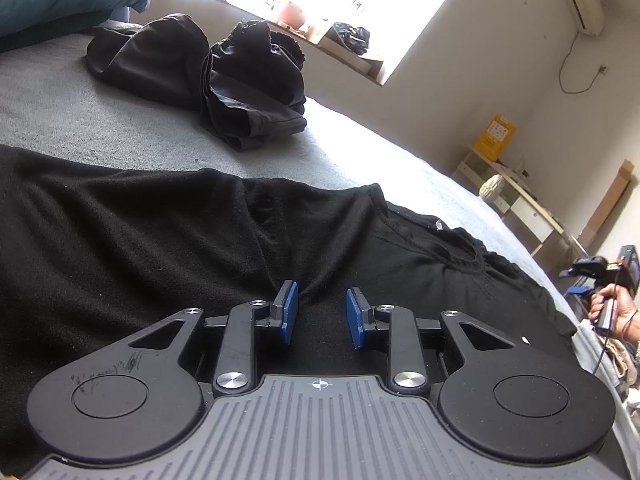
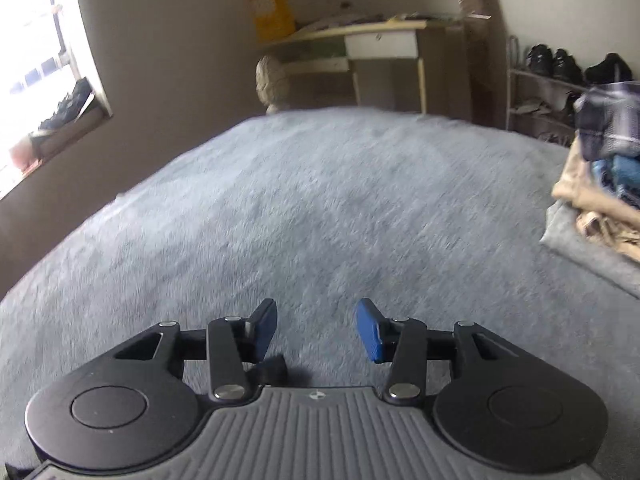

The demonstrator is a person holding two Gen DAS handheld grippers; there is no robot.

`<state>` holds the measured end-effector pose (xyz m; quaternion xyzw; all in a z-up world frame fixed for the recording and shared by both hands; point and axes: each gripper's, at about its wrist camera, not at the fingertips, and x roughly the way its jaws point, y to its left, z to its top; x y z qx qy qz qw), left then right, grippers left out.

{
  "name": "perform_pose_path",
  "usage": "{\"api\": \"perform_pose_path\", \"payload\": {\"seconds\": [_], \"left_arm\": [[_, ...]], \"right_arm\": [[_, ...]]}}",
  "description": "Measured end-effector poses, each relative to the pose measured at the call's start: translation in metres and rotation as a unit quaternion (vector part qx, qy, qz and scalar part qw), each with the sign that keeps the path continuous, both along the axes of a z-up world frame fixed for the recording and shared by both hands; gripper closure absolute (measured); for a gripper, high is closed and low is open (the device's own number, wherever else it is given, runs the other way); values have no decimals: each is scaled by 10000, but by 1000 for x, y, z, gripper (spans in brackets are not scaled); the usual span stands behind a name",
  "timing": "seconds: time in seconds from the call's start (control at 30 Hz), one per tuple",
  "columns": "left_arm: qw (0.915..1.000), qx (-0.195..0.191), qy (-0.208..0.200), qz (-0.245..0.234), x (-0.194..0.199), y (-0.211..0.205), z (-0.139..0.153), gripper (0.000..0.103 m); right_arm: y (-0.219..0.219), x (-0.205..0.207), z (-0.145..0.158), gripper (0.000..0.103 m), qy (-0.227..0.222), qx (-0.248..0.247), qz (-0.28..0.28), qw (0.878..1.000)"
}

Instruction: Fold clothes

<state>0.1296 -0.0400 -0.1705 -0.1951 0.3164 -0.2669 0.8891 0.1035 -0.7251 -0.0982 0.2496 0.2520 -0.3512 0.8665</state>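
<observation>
Grey bedding (image 1: 100, 120) is seen from the left wrist, lit by a window behind. Spread flat on it is a black T-shirt (image 1: 180, 232), with crumpled black clothes (image 1: 208, 76) lying farther back. The left hand-held gripper (image 1: 322, 314) is held low over the shirt, its blue pads apart with only flat cloth beneath them, nothing pinched. From the right wrist, bare grey bedding (image 2: 320, 208) is shown. The right hand-held gripper (image 2: 316, 330) is released and empty. A stack of folded clothes (image 2: 600, 184) sits at the right edge.

Black tongs (image 1: 322, 316), blue pads (image 1: 289, 312), silver screws
</observation>
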Motion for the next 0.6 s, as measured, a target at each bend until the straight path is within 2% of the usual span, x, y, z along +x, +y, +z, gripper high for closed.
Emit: {"api": "perform_pose_path", "payload": {"seconds": [0.07, 0.13, 0.2, 0.27, 0.3, 0.37, 0.43, 0.5, 0.6], "left_arm": [[10000, -59, 13, -1, 0, 1, -1, 76], [9999, -118, 26, -4, 1, 3, -1, 76], [9999, -164, 33, -7, 1, 4, -2, 76], [9998, -208, 41, -11, 2, 4, -2, 76], [9997, -231, 47, -12, 2, 5, -3, 76], [9996, -278, 58, -13, 2, 6, -3, 76], [9995, -316, 66, -14, 3, 7, -4, 76], [9993, -356, 74, -13, 3, 8, -4, 76], [9991, -409, 85, -11, 4, 9, -5, 76]], "right_arm": [[11, -1, 12, 57, -232, 355, 369, 9984], [44, 16, 15, 62, 60, 835, 1491, 9853], [95, 40, 9, 63, 608, 1158, 2788, 9514], [149, 64, -2, 64, 1171, 1079, 3721, 9145], [171, 78, -12, 67, 1425, 1013, 3976, 9008], [201, 107, -34, 69, 1869, 824, 4102, 8888], [205, 130, -45, 72, 1713, 687, 3861, 9038], [197, 146, -39, 72, 1377, 406, 3409, 9291], [169, 152, -27, 70, 1387, -80, 2485, 9586]]}}
